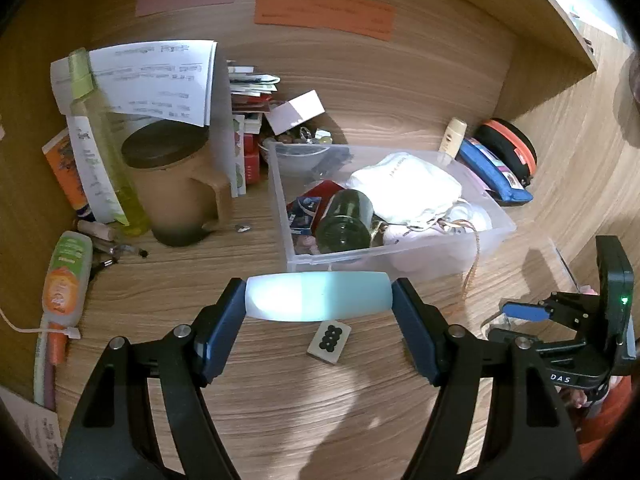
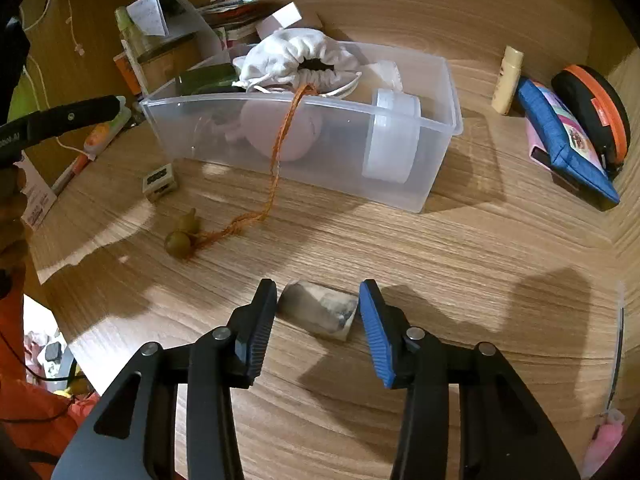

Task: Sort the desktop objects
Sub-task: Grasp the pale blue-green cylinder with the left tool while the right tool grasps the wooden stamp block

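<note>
My left gripper (image 1: 318, 300) is shut on a pale blue-white cylinder (image 1: 316, 298), held crosswise above the wooden desk just in front of a clear plastic bin (image 1: 400, 256). The bin holds a white drawstring bag (image 1: 404, 188), a dark green jar (image 1: 348, 220) and small boxes. A mahjong tile (image 1: 329, 343) lies on the desk under the cylinder. My right gripper (image 2: 318, 306) is open around a small silvery block (image 2: 318, 312) on the desk; its fingers are close beside it, apart. The bin (image 2: 304, 152) is beyond, with an orange cord (image 2: 276, 176) trailing to two olive beads (image 2: 180, 240).
Left of the bin stand a brown lidded mug (image 1: 176, 184), a yellow-green bottle (image 1: 108, 148), papers and book stacks. A tube (image 1: 66, 280) lies at the left. A blue pouch (image 2: 568, 140), an orange-rimmed case (image 2: 596, 108) and a cream bottle (image 2: 508, 80) sit at the right. A tile (image 2: 160, 182) is near the bin.
</note>
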The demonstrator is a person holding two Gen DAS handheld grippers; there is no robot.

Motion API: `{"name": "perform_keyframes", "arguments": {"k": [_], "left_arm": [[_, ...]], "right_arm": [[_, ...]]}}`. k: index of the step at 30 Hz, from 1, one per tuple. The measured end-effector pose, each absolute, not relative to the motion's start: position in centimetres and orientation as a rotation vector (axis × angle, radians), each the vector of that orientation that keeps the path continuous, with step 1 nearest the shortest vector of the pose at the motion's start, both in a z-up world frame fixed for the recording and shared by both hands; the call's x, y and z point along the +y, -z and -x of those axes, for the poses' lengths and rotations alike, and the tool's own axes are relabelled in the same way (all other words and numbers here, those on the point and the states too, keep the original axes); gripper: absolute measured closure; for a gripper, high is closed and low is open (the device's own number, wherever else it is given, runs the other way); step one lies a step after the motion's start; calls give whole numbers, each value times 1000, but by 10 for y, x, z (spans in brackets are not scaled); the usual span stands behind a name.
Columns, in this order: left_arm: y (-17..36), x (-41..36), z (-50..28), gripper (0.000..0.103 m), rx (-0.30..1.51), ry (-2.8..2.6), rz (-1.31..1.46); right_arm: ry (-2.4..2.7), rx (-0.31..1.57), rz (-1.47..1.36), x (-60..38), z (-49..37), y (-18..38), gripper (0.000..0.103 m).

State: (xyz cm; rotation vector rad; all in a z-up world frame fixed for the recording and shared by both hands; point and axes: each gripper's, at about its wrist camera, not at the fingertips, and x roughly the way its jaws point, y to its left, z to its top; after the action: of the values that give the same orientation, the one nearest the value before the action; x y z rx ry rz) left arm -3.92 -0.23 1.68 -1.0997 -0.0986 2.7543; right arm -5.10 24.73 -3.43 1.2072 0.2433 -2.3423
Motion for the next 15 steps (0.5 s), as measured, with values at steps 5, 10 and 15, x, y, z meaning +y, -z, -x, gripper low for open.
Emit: {"name": "perform_keyframes", "arguments": {"k": [5, 10, 15], "left_arm": [[-18, -1, 42, 30, -113, -2753, 1088], [-23, 0, 49, 30, -146, -2760, 1073], [-29, 3, 56, 30, -159, -2777, 1050]], "right_arm": [[2328, 208, -1228, 250, 50, 38, 58], [2348, 230, -1202, 247, 45, 42, 57], [2359, 191, -1189, 251, 51, 36, 65]]}}
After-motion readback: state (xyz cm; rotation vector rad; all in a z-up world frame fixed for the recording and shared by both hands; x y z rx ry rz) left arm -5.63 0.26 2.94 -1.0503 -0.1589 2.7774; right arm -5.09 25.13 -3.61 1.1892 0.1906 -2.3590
